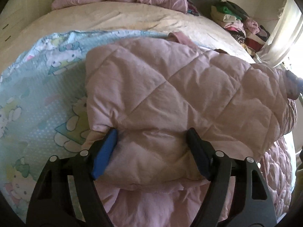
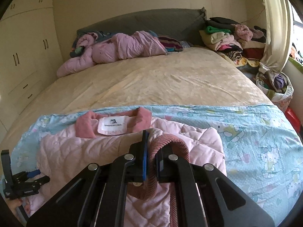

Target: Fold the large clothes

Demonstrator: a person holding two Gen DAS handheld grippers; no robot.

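Observation:
A pale pink quilted jacket [image 1: 170, 94] lies on a light blue cartoon-print sheet [image 1: 37, 94] at the near end of the bed. In the right wrist view the jacket [image 2: 75, 151] shows its darker pink collar [image 2: 113, 121] and a white label. My left gripper [image 1: 151, 145] has its jaws wide apart, with a thick fold of the jacket's lower edge between them. My right gripper [image 2: 151, 158] is shut on the ribbed dark pink cuff [image 2: 166, 143] of a sleeve, held over the jacket's body. The left gripper also shows in the right wrist view [image 2: 20, 179] at the left edge.
The beige bedspread [image 2: 151, 79] stretches back to a grey headboard. Another pink garment [image 2: 117, 49] lies crumpled near the pillows. Piles of clothes [image 2: 227, 36] stand at the bed's far right. A bag of clothes [image 2: 274, 87] and a curtain are right; wardrobes are left.

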